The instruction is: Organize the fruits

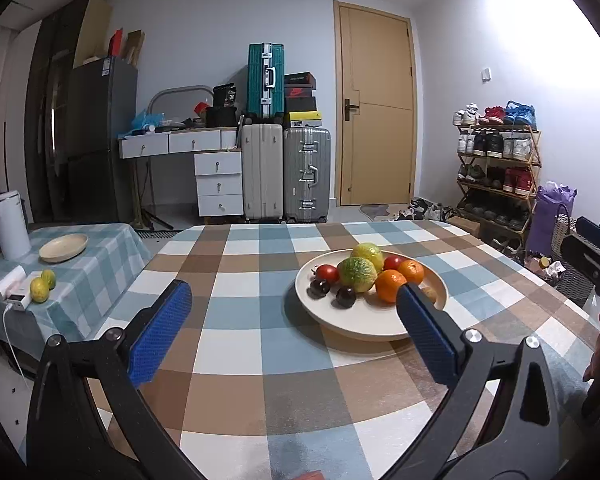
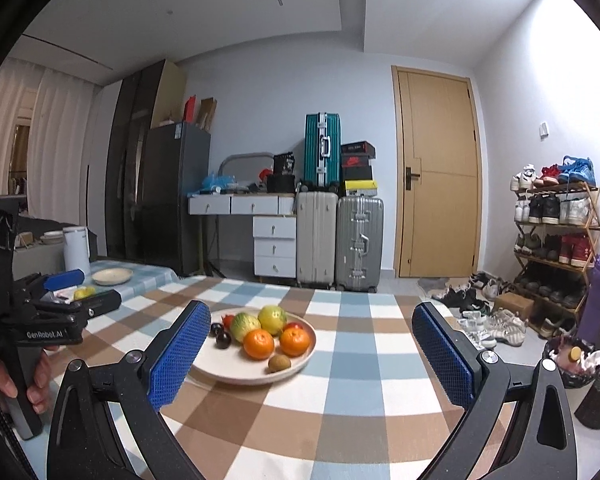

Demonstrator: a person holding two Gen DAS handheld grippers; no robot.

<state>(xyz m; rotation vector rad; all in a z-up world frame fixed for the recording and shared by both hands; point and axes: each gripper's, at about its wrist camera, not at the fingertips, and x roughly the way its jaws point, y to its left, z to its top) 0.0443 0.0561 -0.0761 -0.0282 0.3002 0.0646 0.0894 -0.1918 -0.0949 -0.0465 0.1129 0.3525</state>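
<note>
Left gripper (image 1: 294,308) hangs with its jaws spread wide and nothing between them, low over the checked counter (image 1: 236,352). Right gripper (image 2: 312,338) matches it: jaws wide apart, holding nothing, aimed at the same spot.

And that spot is the plate (image 1: 354,320), cream-coloured, sitting on the counter just ahead of both grippers. It carries the pile: 2 oranges (image 1: 389,285) touching side by side, 2 green-yellow fruits (image 1: 357,274) behind them, red tomatoes (image 1: 327,272), 2 dark plums (image 1: 345,296), and a kiwi (image 2: 279,363) at the near rim.

Off to the left, a side counter (image 1: 88,280) holds 2 more green-yellow fruits (image 1: 39,290), just beside a white box, and a second plate (image 1: 63,247) with nothing visible on it.

Handling, as I judge it: the oranges look firm and round, likely to roll, so take them across the widest middle. Tomatoes and plums look smooth and soft-skinned; a light squeeze, or they bruise. The kiwi is small and sits free of the pile, the easiest to reach.

Whether this heap is the sorted result or the mix waiting to be split, the pictures don't settle.
</note>
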